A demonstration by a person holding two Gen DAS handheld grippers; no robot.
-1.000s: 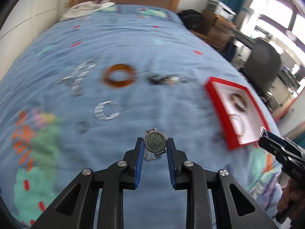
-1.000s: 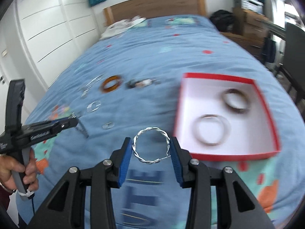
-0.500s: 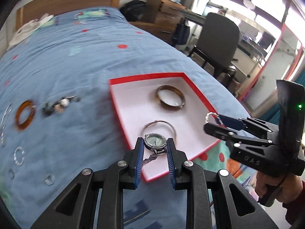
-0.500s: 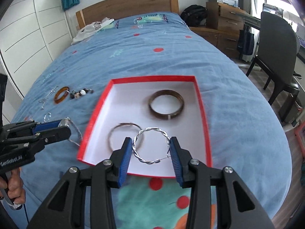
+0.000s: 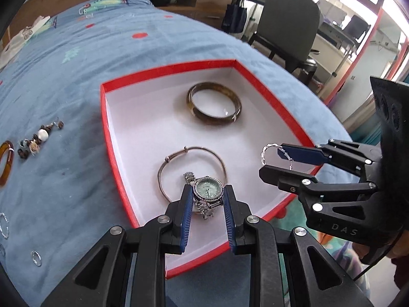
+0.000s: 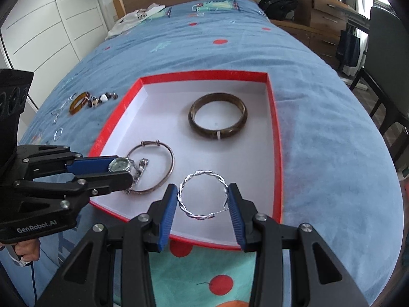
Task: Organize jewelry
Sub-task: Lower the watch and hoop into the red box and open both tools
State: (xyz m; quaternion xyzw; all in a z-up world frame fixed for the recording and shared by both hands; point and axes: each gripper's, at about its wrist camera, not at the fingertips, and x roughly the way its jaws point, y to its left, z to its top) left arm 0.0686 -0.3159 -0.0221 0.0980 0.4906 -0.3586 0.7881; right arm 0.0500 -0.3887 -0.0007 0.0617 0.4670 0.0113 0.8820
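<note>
A red-rimmed white box [image 5: 103, 107] [image 6: 274, 117] lies on the blue bedspread. Inside it rest a dark brown bangle [image 5: 214, 107] [image 6: 217, 118] and a thin metal bangle [image 5: 163, 171] [image 6: 163, 153]. My left gripper [image 5: 207, 194] [image 6: 120, 170] is shut on a silver watch with a green face [image 5: 207, 189] [image 6: 120, 165], held over the box's near left part, above the thin bangle. My right gripper [image 6: 203, 198] [image 5: 274, 157] is shut on a twisted silver hoop [image 6: 203, 197] [image 5: 267, 151], held above the box's near edge.
Left of the box on the bedspread lie an amber ring [image 6: 79, 102] [image 5: 6, 161], a beaded piece [image 6: 102, 98] [image 5: 38, 138], a silver chain [image 6: 64, 107] and small silver rings [image 5: 36, 258] [image 6: 58, 133]. A dark chair [image 5: 291, 18] and drawers [image 6: 322, 12] stand beside the bed.
Both grippers have swung from the loose jewelry on the left across to the red box, still gripping the watch and the hoop. They now hang lower and closer over the box.
</note>
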